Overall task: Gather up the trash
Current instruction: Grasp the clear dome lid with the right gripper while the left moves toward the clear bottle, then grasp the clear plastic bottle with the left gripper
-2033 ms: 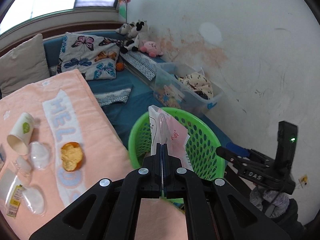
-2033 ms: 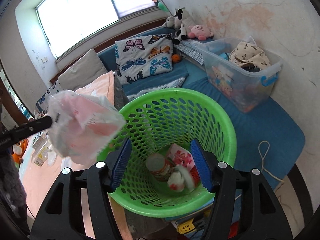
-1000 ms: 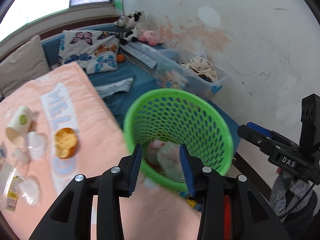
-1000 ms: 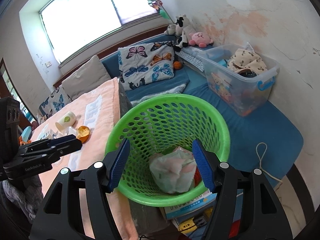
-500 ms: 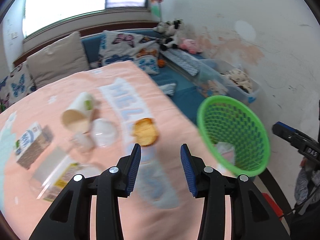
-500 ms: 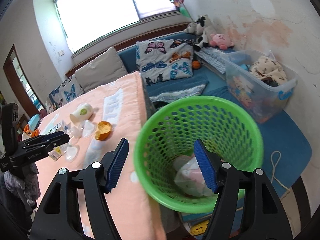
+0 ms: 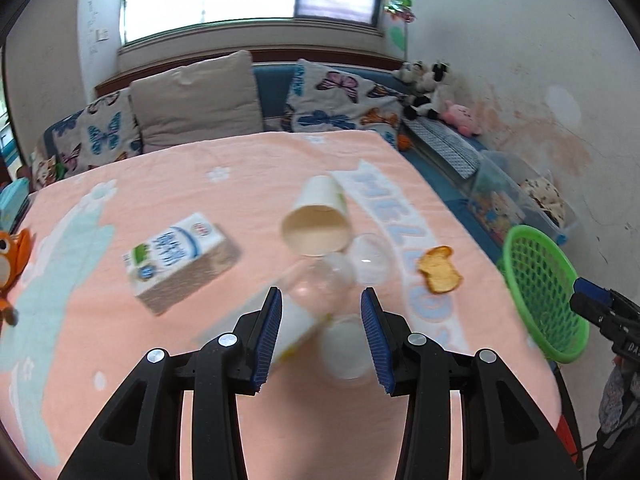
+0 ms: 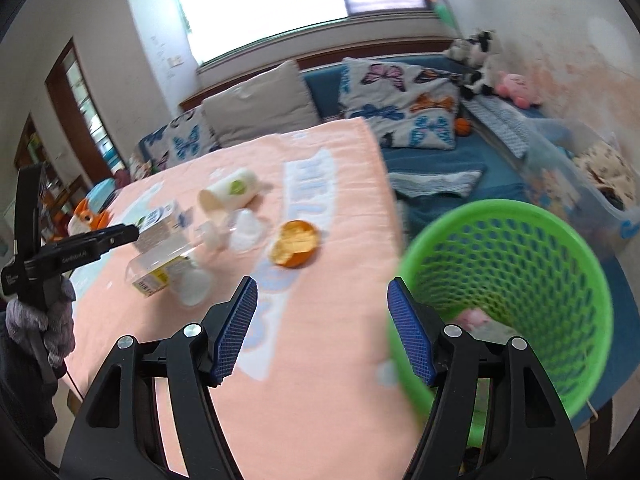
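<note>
Both tongs (image 7: pixel 322 334) (image 8: pixel 322 330) gape empty; trash (paper cup (image 7: pixel 316 220), milk carton (image 7: pixel 178 258)) lies tipped on the peach cloth (image 7: pixel 200 184).

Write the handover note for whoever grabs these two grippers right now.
Left gripper: open, empty, over the clear plastic pieces.
Right gripper: open, empty, beside the green basket.
Done: one pink-white bag lies in the basket.
Left on the peach cloth: milk carton, tipped paper cup, orange peel, clear plastic packaging.
</note>
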`<state>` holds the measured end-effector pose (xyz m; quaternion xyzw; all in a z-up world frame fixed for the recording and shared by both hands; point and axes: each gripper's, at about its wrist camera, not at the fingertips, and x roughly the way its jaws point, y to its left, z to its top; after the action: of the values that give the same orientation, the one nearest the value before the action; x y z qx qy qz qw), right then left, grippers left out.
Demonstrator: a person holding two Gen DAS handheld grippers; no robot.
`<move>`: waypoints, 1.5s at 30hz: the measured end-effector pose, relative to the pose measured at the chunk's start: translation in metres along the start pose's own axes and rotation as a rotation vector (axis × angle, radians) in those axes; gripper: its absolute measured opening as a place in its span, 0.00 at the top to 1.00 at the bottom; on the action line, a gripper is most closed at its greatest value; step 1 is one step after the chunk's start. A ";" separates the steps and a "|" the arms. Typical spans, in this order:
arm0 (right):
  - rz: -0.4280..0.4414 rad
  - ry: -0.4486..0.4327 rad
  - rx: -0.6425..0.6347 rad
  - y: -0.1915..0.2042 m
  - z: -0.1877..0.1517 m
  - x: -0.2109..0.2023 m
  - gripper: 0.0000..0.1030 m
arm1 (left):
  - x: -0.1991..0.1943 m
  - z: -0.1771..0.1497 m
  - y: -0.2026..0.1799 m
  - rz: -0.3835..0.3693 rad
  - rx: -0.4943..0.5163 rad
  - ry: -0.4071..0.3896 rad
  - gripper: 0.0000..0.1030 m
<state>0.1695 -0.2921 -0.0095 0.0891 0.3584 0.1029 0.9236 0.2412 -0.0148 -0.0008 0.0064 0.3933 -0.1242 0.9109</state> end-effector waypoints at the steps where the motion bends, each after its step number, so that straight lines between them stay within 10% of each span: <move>1: 0.012 0.006 -0.012 0.008 0.001 0.005 0.34 | -0.001 -0.001 0.005 0.006 -0.004 -0.001 0.61; 23: 0.185 0.165 -0.233 0.134 -0.005 0.108 0.34 | -0.007 -0.017 0.078 0.069 -0.115 0.004 0.60; 45: 0.156 0.236 -0.305 0.152 -0.010 0.160 0.45 | 0.010 -0.019 0.072 0.037 -0.028 0.035 0.48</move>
<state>0.2593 -0.1041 -0.0833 -0.0370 0.4365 0.2372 0.8671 0.2511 0.0550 -0.0276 0.0031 0.4108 -0.1015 0.9061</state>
